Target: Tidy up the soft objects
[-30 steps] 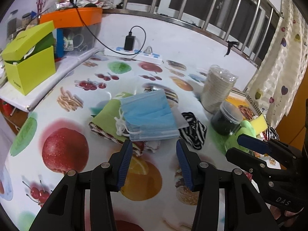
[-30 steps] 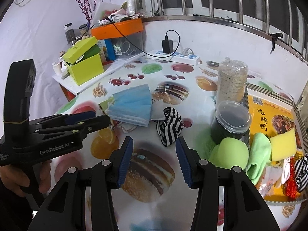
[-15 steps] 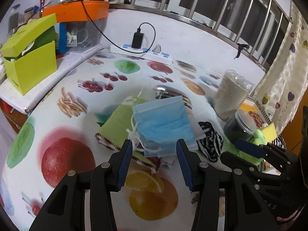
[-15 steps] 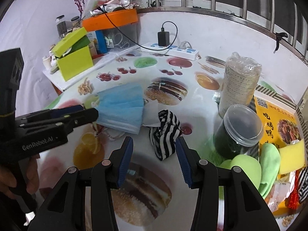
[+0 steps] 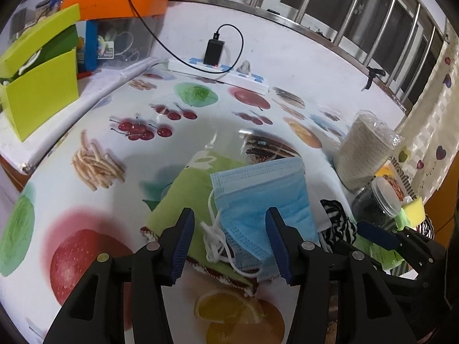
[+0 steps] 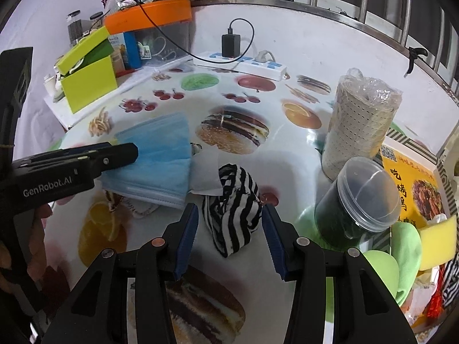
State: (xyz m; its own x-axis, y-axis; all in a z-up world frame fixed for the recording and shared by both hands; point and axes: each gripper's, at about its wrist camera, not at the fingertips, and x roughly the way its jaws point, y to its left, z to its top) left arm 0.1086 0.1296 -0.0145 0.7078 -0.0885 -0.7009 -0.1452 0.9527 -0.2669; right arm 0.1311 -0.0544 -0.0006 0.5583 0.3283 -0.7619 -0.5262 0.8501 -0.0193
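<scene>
My counter (image 5: 71, 200) wears a fruit-print cloth below barred windows. Left fingers (image 5: 229, 246), just widening, straddle the blue mask (image 5: 264, 200); right fingers (image 6: 229, 238) gape around the striped cloth (image 6: 232, 215). Only my right view shows the yellow sponge (image 6: 439, 240) fully.

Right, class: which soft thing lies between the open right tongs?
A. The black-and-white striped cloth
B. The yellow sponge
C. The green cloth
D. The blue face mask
A: the black-and-white striped cloth lies between the open right tongs, untouched.
</scene>
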